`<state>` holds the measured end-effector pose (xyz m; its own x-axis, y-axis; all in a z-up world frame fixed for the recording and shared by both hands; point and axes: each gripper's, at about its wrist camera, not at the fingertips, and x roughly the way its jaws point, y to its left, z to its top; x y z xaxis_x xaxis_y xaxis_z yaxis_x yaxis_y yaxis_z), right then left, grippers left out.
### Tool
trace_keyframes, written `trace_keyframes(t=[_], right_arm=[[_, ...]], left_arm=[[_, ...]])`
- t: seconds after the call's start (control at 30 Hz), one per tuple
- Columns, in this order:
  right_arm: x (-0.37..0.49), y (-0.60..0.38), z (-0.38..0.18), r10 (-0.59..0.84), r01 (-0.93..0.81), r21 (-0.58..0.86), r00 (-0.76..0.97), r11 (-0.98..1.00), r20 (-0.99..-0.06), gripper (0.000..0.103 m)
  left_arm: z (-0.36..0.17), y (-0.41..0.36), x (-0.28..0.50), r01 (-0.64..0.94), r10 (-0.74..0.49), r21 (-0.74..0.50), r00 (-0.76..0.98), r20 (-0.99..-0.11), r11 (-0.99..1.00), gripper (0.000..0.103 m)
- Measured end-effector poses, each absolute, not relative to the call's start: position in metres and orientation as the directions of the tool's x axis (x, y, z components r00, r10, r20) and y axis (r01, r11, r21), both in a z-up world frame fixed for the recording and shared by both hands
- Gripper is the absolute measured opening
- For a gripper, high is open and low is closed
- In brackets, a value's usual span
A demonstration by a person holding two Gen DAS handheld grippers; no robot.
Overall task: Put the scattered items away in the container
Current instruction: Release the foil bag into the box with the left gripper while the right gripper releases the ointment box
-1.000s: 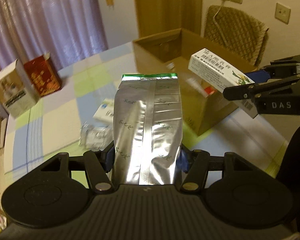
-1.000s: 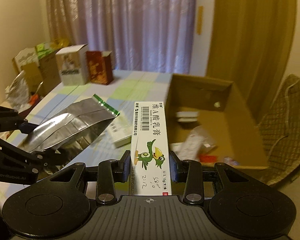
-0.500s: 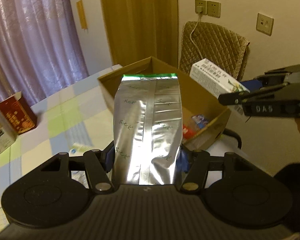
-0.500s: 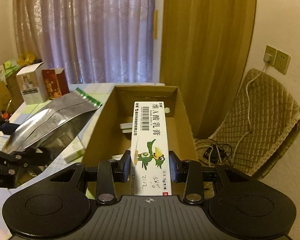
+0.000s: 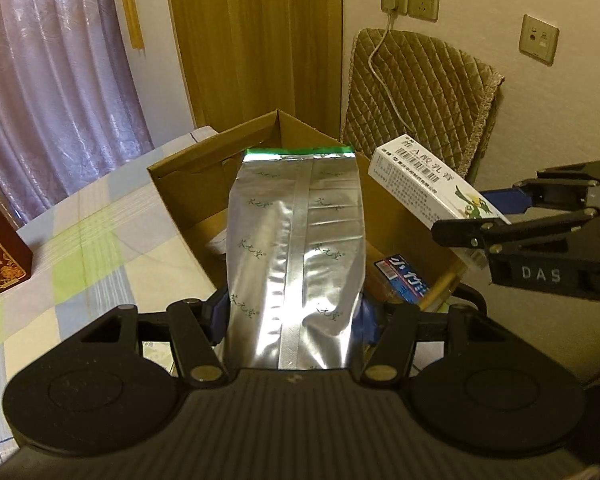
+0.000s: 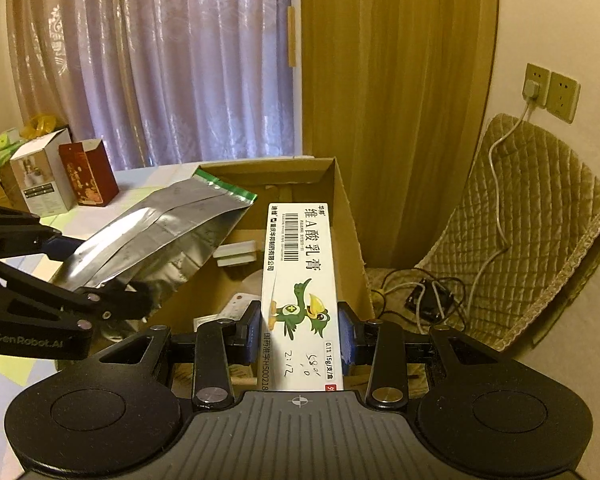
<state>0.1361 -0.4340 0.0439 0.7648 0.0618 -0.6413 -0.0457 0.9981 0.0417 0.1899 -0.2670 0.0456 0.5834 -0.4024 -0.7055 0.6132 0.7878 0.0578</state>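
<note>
My left tool (image 5: 294, 316) gripped the foil pouch (image 5: 296, 248), right tool (image 6: 300, 336) the ointment box (image 6: 300, 280), over the carton (image 5: 180, 184); releasing together risked them colliding.

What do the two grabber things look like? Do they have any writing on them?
Both are black. The left gripper has thin black linkage bars with silver rivets, blue pads, and pale "GenRobot.AI" lettering on its side. The right gripper has the same bars and blue pads, with white "DAS" lettering. Up close, each has a ribbed grey base with two round black discs.
</note>
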Motion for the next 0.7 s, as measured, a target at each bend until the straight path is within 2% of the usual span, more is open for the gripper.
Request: trace_keyframes(t=[0.23,0.37,0.7], right_arm=[[0.149,-0.437,0.037,0.065,-0.037,0.057,0.76,0.998,-0.646,0.041],[0.151,-0.437,0.034,0.065,-0.036,0.058,0.758,0.998,-0.649,0.041],[0.151,-0.436,0.03,0.067,-0.04,0.055,0.752,0.998,-0.656,0.041]], left_arm=[[0.04,-0.276,0.206,0.612,-0.405,0.054,0.583,-0.704,0.789,0.057],[0.041,-0.274,0.21,0.594,-0.419,0.042,0.613,-0.67,0.803,0.069],[0.046,-0.248,0.208,0.564,-0.404,0.036,0.634,-0.66,0.825,0.07]])
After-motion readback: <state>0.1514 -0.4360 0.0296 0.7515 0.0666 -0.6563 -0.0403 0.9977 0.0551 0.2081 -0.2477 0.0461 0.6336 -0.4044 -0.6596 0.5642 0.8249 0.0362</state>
